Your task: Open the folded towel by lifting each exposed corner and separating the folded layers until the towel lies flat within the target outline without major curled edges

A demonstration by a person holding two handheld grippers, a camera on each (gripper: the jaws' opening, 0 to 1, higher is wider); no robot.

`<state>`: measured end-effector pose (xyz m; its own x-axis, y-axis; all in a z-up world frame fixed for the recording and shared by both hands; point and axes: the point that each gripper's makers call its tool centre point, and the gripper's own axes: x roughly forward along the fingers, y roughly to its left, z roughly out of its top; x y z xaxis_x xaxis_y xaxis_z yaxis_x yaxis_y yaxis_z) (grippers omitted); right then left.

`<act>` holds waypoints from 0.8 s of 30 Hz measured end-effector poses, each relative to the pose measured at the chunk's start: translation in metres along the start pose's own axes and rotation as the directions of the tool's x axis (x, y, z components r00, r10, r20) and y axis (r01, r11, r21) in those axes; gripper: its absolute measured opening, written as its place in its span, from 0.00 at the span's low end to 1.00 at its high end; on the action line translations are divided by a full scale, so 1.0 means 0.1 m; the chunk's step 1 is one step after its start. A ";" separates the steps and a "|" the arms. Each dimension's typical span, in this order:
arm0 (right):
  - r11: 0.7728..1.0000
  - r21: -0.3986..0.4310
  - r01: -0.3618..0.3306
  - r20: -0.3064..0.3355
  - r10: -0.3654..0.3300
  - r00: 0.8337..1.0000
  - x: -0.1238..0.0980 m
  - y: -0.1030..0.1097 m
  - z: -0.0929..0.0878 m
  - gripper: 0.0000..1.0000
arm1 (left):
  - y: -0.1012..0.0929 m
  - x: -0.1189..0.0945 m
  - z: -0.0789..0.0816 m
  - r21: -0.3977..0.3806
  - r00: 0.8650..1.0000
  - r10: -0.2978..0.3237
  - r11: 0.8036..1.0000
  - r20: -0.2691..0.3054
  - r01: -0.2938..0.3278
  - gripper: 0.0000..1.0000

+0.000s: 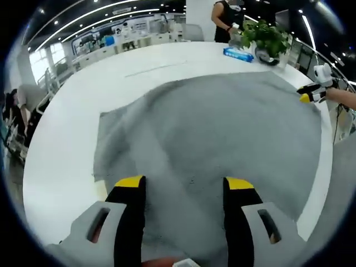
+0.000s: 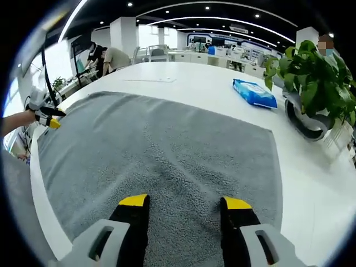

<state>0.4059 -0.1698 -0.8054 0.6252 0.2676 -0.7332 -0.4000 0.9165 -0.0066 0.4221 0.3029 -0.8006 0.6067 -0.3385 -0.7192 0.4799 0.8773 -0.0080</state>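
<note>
The towel (image 1: 211, 139), grey and spread open, lies on the white table (image 1: 72, 144) with soft creases across its middle. The left gripper (image 1: 184, 186) hovers over its near edge, jaws wide apart and holding nothing. The right gripper (image 2: 185, 203) does the same at another side, jaws spread and empty; seen from the left gripper view it sits at the towel's far corner, though whether it touches the cloth is unclear. A potted plant (image 2: 314, 78) and a blue packet (image 2: 254, 93) stand beyond the towel.
</note>
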 end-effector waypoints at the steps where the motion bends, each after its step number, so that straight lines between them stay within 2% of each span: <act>1: 1.000 0.001 -0.001 0.003 0.001 1.000 0.01 -0.01 0.01 0.52 | 0.00 0.01 0.02 0.003 1.000 -0.003 1.000 -0.001 0.003 0.57; 7: 1.000 0.002 -0.004 0.011 0.004 1.000 0.07 -0.04 0.06 0.56 | 0.08 0.10 0.11 0.013 1.000 -0.012 1.000 -0.002 0.012 0.57; 15: 1.000 0.004 -0.003 0.019 0.003 1.000 0.21 -0.13 0.21 0.56 | 0.21 0.26 0.28 0.019 1.000 -0.017 1.000 -0.004 0.017 0.56; 24: 1.000 0.011 0.003 0.025 -0.003 1.000 0.30 -0.20 0.32 0.56 | 0.31 0.38 0.41 0.017 1.000 -0.021 1.000 0.020 0.020 0.56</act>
<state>0.4541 -0.1704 -0.8058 0.6433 0.2719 -0.7157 -0.3905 0.9206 -0.0013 0.4859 0.3030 -0.8003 0.6095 -0.3634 -0.7046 0.5029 0.8642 -0.0107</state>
